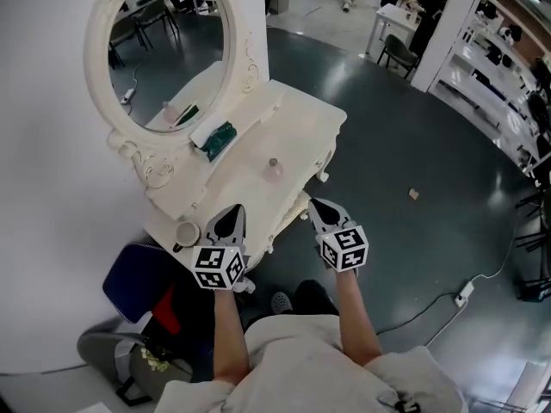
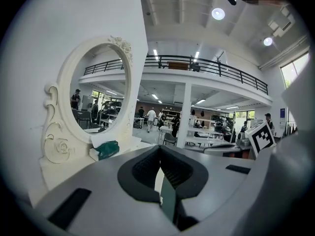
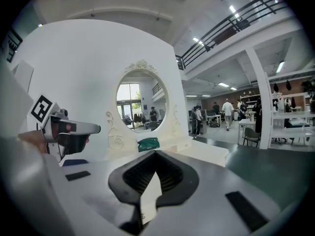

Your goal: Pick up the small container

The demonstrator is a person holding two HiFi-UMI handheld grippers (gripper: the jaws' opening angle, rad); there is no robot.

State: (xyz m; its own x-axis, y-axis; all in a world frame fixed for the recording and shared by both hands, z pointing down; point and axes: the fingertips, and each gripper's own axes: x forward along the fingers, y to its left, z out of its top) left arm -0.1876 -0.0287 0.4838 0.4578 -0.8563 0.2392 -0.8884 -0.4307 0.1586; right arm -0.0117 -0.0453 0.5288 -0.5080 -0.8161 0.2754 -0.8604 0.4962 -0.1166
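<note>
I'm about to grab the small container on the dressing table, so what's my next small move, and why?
Probably open the right tool: its jaws are shut with nothing between them, and the container stands free on the table ahead of it, not yet reached.

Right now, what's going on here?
A person stands at a white vanity table, a claw in each hand. The left claw and right claw are both shut and empty, held by the table's near edge. The small container sits untouched on the tabletop, ahead of both.
</note>
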